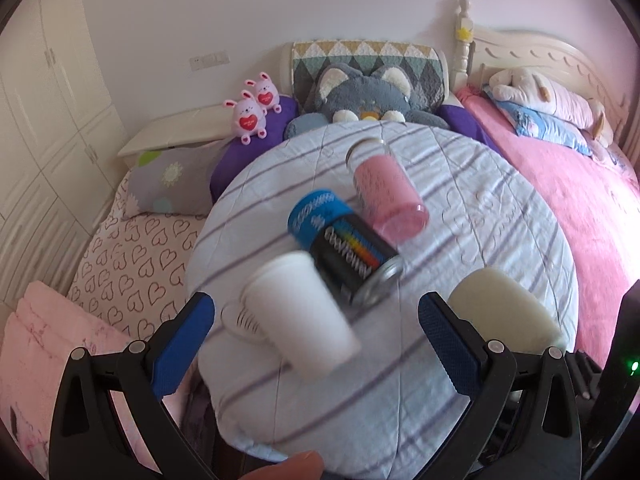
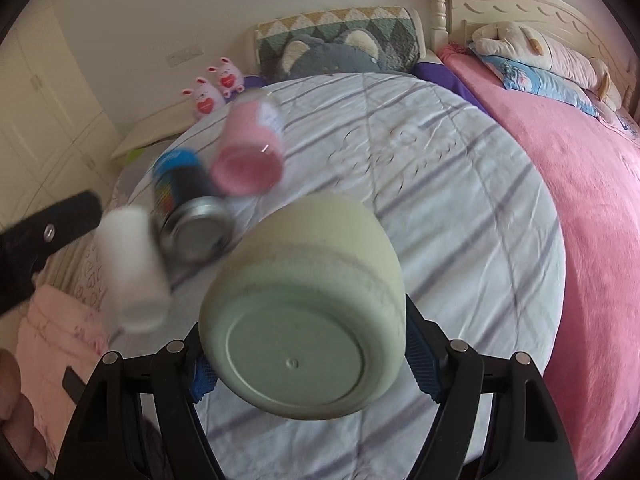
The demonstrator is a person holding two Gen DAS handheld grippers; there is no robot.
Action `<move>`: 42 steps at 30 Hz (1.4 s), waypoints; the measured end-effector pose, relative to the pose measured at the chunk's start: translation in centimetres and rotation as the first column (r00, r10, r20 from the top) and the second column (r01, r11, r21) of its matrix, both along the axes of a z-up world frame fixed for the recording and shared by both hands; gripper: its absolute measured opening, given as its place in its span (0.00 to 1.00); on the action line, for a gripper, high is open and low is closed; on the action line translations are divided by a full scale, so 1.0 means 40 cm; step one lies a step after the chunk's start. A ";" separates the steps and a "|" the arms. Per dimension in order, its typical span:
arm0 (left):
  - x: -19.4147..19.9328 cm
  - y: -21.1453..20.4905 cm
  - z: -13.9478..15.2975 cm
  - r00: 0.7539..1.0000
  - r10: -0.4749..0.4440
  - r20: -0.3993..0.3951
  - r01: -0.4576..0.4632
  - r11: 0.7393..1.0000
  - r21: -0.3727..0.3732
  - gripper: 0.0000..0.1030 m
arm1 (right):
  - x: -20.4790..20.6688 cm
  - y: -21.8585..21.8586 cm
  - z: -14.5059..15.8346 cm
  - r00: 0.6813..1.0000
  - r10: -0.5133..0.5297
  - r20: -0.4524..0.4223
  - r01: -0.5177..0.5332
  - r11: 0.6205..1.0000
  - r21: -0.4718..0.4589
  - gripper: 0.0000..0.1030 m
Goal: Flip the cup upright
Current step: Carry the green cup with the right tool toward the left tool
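My right gripper [image 2: 304, 356] has its blue pads on either side of the pale green cup [image 2: 304, 312], close against its wall near the base; I judge they are clamped on it, though the cup's body hides the contact itself. The cup lies on its side with its flat bottom facing my right wrist camera and its mouth pointing away toward the headboard, so it is not yet upright. My left gripper [image 1: 316, 344] hangs with its jaws spread wide and nothing between the pads, aimed at the white mug [image 1: 300, 312], which also lies tipped over on the striped quilt [image 1: 460, 208]. Taking the green cup as my landmark: the white mug is to its left, the dark drink can [image 1: 352, 256] lies on its side just beyond the mug and left of the cup, and the pink tumbler [image 1: 386, 196] lies farther back, beyond the can. To do this step well, I think I should keep the squeeze firm and low on the green cup, lift it a little clear of the soft quilt, then roll my wrist so the mouth swings up and the base comes down flat. The quilt is puffy and domed, so I would set the cup on a flatter patch to the right, away from the can, and ease the pads apart only once it stands without leaning. The left should stay out of the swing.
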State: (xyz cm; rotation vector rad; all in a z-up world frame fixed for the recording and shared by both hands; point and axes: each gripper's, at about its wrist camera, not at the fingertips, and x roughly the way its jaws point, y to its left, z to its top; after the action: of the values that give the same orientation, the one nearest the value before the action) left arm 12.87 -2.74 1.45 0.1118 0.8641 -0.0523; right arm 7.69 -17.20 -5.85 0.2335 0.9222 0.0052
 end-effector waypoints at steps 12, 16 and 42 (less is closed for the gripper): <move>-0.094 0.034 -0.027 1.000 0.021 -0.003 -0.021 0.999 0.025 1.00 | -0.082 0.049 -0.058 1.000 0.022 0.006 -0.021 1.000 -0.011 0.78; -0.117 0.035 -0.028 1.000 0.026 -0.003 -0.026 0.999 0.023 1.00 | -0.102 0.053 -0.052 0.999 0.044 0.011 -0.043 0.999 -0.023 0.79; -0.351 -0.077 -0.029 0.995 -0.058 0.083 0.055 0.998 0.039 1.00 | -0.417 -0.130 0.043 0.968 -0.108 0.226 0.104 0.994 0.029 0.80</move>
State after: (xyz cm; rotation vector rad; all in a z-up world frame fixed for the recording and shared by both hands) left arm -1.16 -5.80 0.28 0.1718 0.7781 -0.0837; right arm -8.97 -22.41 -4.13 0.2919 0.6802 -0.0581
